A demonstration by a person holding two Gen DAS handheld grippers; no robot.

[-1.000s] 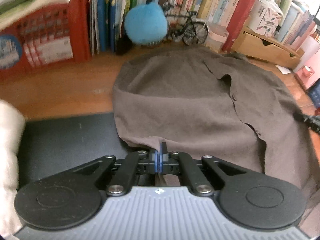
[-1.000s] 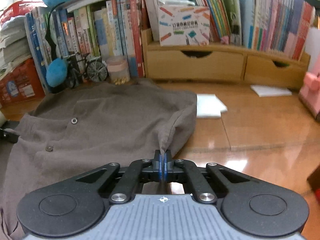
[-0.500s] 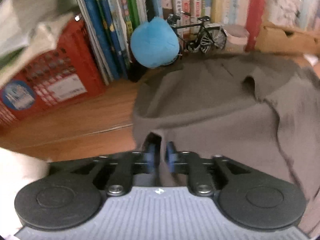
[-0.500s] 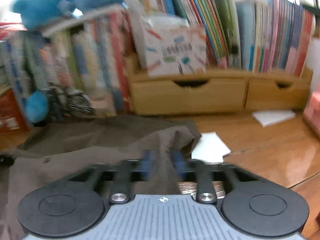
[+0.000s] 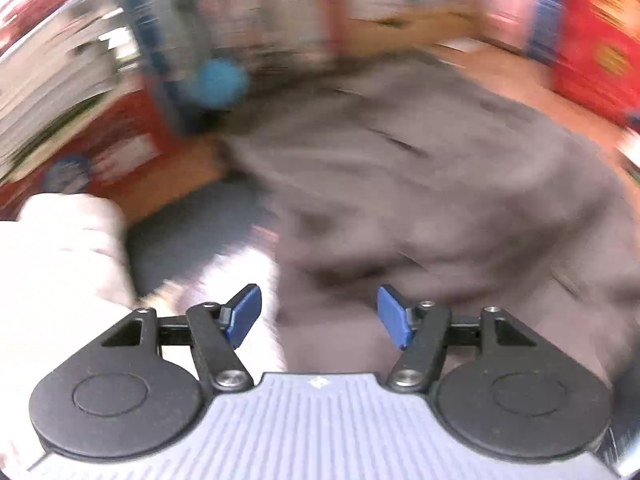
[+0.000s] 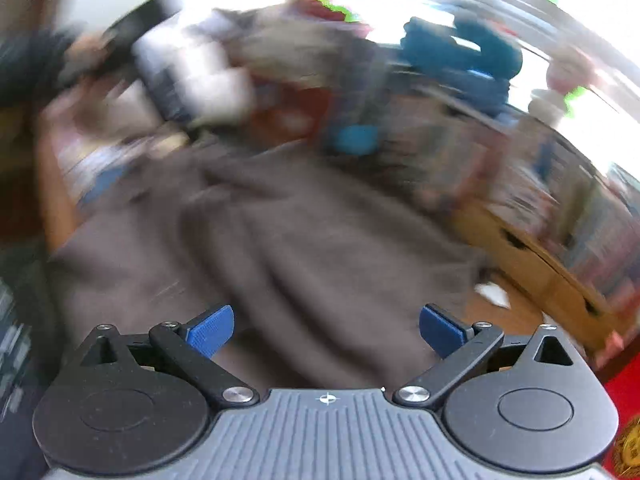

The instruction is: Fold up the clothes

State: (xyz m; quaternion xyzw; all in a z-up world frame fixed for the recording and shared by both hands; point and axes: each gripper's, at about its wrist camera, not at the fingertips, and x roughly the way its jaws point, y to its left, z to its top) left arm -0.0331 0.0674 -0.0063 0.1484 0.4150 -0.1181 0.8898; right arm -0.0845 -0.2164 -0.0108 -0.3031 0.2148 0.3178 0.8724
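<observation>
Both views heavily motion-blurred, so detail is limited. Left gripper (image 5: 319, 316) jaws spread wide, nothing btwn them; right gripper (image 6: 326, 330) same, wide apart and empty. Grey-brown garment (image 5: 420, 184) lies on the wooden desk (image 5: 500, 76), spread in a rumpled heap in front of both grippers, near edge just beyond the blue pads (image 5: 244, 314); far edge runs up near the books (image 6: 520, 184) and a blue plush ball (image 5: 220, 82). Can't tell how many layers or whether a fold is already in — blur hides seams/buttons. Handling, my read: thin woven cloth, light, fully limp, drapes and creases easily, not slippery, not fragile. Best grip pts prob. hem corners or a seam edge, pinch a single layer w/ both grippers well apart so the panel stays taut when lifted.
</observation>
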